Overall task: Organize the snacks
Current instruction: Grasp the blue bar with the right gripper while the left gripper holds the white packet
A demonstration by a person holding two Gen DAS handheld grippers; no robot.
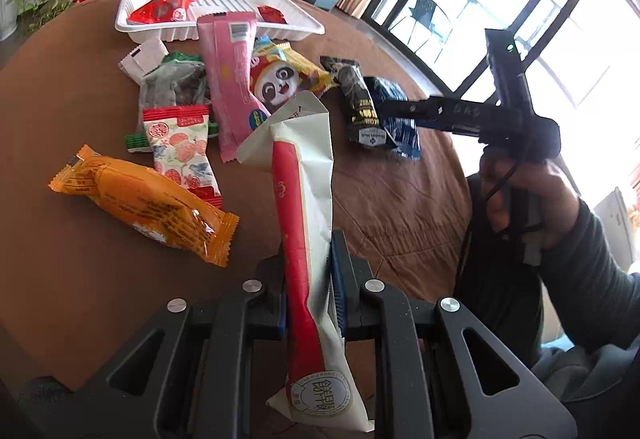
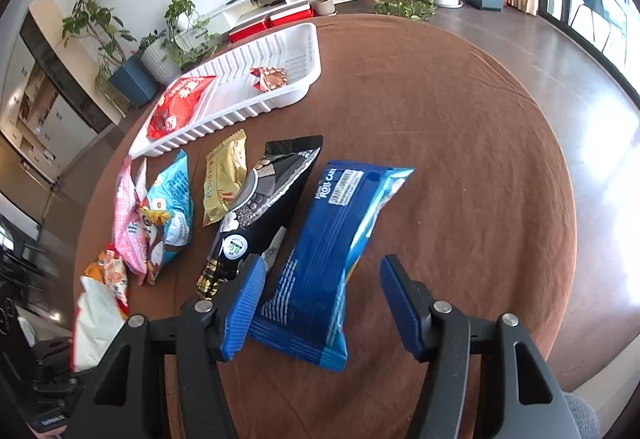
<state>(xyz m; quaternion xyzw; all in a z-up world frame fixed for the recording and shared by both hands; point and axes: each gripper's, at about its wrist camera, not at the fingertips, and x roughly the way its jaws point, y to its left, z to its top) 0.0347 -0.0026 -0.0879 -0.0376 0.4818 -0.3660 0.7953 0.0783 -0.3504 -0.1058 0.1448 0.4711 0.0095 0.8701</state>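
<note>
the left gripper [image 1: 310, 279] is clamped on a limp white and red packet [image 1: 308, 207] that could slide free, while the right gripper [image 2: 320, 303], fingers apart around the blue roll cake pack [image 2: 328, 259] at lower centre, may nudge the black packet [image 2: 260, 199] alongside. snacks lie on a brown cloth-covered table [image 2: 460, 159], white tray [image 2: 240, 111] upper left, in a living room with plants.
</note>
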